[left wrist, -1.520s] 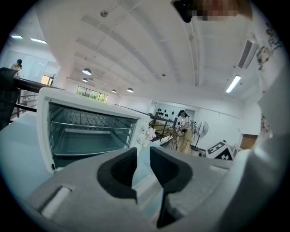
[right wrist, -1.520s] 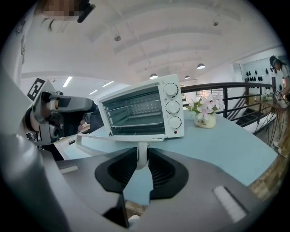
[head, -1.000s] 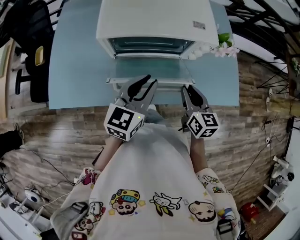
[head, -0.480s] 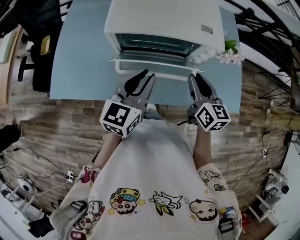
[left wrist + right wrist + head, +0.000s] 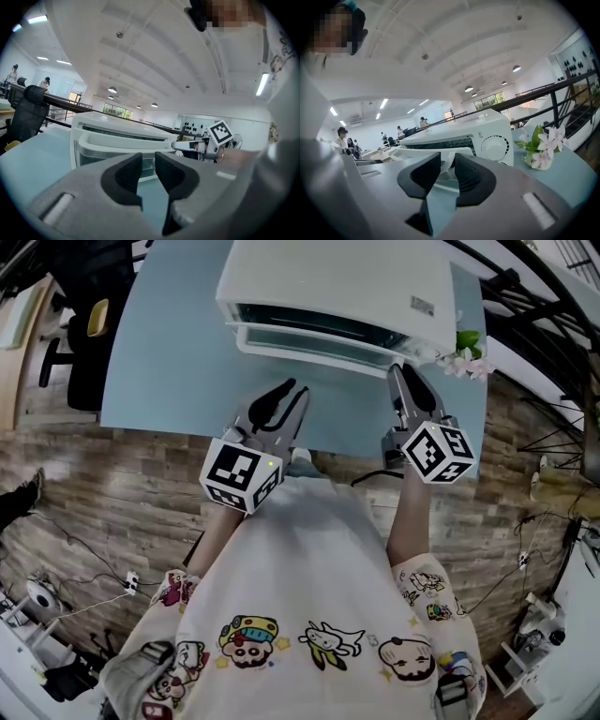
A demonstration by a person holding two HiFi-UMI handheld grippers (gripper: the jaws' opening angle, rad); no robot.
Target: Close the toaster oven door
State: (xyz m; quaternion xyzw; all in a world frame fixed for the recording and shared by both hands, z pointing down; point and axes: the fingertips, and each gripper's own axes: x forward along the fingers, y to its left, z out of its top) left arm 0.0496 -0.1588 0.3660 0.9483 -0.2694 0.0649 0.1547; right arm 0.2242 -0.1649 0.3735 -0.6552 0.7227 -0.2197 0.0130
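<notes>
**Head view:** The toaster oven (image 5: pixel 328 282) sits top centre on a blue table (image 5: pixel 159 362). Its door (image 5: pixel 309 338) is swung up almost against the front. The right claw (image 5: pixel 401 376) is at the door's right end, upper right of centre; can't tell if the tips touch it. The left claw (image 5: pixel 292 392) hangs mid-frame over bare table, apart from the door. Flowers (image 5: pixel 469 341) stand just right of the oven.

**Left gripper view:** Pads a little apart, nothing btwn them but table. Oven & door fill the centre. The door's top rail leans slightly out, so prob. not latched yet.

**Right gripper view:** Jaws spread, and they have just been opening. The door's white handle (image 5: pixel 429 152) shows thru the gap just past the tips; the pads aren't pinching it. The knob (image 5: pixel 494 147) and flowers are at right.

**Risk:** With nothing gripped, the door could drop back open if the claw backs off before it seats. Since the push comes at one end only, the tips could slide off the rail, or the light oven could get shoved back toward the flowers.

**Vs. earlier:** A sec ago the door lay flat toward the person. Half a sec ago it was about halfway up, and now it's near upright. The right claw has gone up-frame w/ it, while the left has barely shifted.
</notes>
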